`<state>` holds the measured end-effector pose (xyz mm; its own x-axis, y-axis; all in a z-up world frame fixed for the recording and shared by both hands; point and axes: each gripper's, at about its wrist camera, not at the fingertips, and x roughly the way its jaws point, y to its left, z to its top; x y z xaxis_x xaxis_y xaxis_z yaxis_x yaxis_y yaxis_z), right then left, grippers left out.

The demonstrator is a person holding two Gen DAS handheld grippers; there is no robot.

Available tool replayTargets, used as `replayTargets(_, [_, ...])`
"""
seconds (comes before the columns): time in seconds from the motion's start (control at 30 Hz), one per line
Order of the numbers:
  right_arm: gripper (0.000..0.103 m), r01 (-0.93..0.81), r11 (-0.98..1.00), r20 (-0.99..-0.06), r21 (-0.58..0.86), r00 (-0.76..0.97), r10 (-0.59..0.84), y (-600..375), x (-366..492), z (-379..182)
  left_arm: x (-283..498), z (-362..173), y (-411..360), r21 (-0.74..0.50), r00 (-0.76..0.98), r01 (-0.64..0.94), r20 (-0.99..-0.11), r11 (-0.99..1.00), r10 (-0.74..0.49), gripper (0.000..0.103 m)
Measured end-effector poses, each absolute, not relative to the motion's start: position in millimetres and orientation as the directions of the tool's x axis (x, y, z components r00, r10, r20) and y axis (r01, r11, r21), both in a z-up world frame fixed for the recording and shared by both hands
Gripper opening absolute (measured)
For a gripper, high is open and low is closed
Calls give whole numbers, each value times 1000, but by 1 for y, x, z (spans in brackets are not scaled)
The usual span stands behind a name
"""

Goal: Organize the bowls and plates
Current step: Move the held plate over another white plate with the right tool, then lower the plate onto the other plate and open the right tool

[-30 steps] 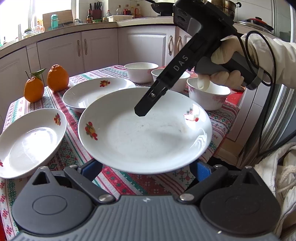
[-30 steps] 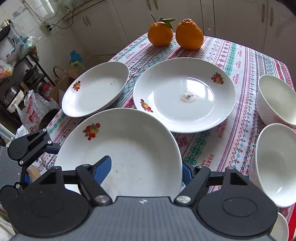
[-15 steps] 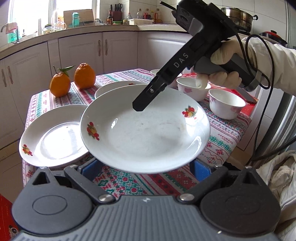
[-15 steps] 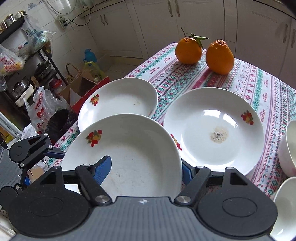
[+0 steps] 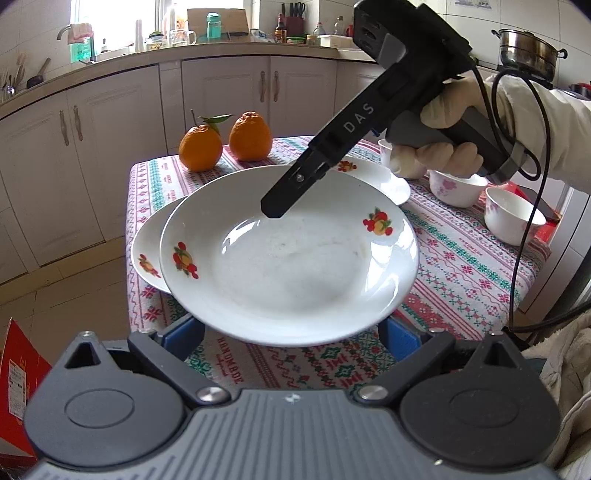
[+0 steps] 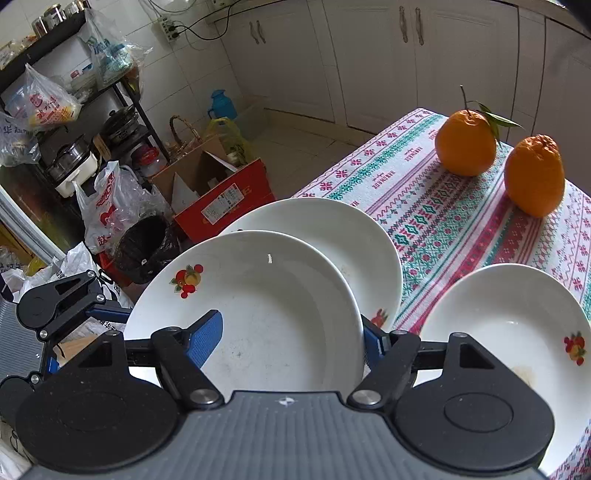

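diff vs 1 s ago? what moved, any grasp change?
The lifted plate, carried between both hand-held grippers, has travelled sideways and now hangs over the plate at the table's corner, overlapping it. Grip unchanged: right hand-held gripper stays clamped on its rim, the left stays under the near edge. Oranges, bowls and third plate stayed put.

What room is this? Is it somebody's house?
Most likely a home kitchen: cabinets run under a counter holding a knife block, a steel pot sits at the right, and plates lie on a cloth-covered table.
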<state>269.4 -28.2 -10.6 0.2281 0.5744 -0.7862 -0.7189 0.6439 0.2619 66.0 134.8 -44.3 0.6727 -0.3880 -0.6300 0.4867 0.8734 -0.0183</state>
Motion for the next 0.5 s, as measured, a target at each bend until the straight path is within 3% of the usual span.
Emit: replayTargets(0.5, [81,-713,638,-781,289,211,589,3,314,-24,98,-43,156,-13,690,454,-628,891,-361,100])
